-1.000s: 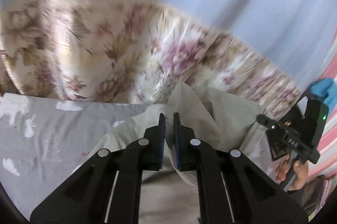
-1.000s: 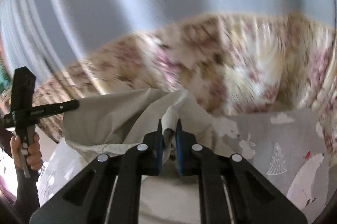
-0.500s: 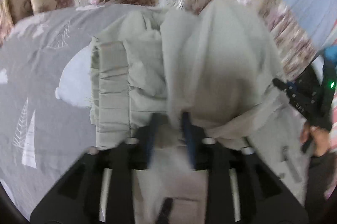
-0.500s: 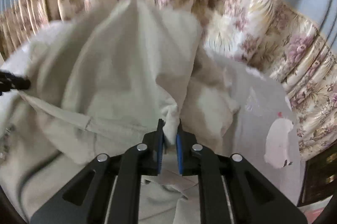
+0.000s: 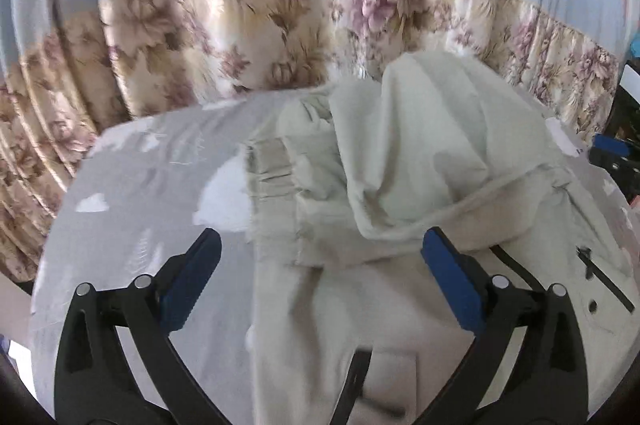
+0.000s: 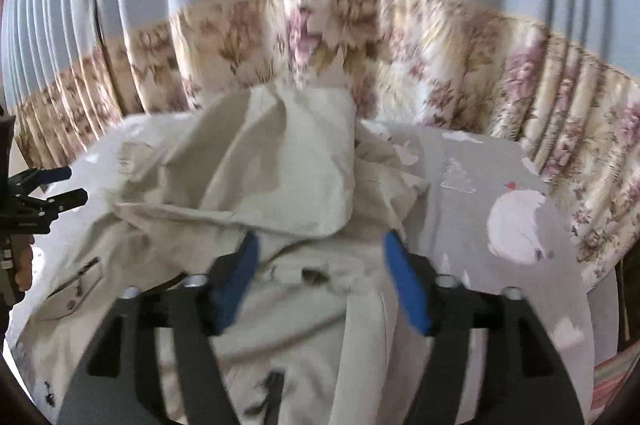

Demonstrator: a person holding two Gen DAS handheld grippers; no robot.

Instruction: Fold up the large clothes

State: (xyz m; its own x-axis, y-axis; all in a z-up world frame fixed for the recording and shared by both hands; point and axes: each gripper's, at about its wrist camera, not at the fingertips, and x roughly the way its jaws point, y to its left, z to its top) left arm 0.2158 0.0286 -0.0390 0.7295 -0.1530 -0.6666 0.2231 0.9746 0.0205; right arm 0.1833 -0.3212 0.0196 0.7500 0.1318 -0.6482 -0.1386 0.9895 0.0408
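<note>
Both the left gripper (image 5: 320,257) and right gripper (image 6: 320,261) have just sprung wide, gripping nothing, above the cream jacket (image 5: 420,161) (rumpled) on the grey sheet (image 5: 152,185); a floral curtain (image 5: 280,25) hangs behind.

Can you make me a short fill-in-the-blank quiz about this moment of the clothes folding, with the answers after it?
1. Both grippers' pads are coloured ____.
2. The left gripper has jaws that stand ____, holding nothing.
3. The beige jacket lies on a ____ printed bedsheet.
4. Behind the bed hangs a curtain with a ____ pattern.

Answers: blue; open; grey; floral
</note>
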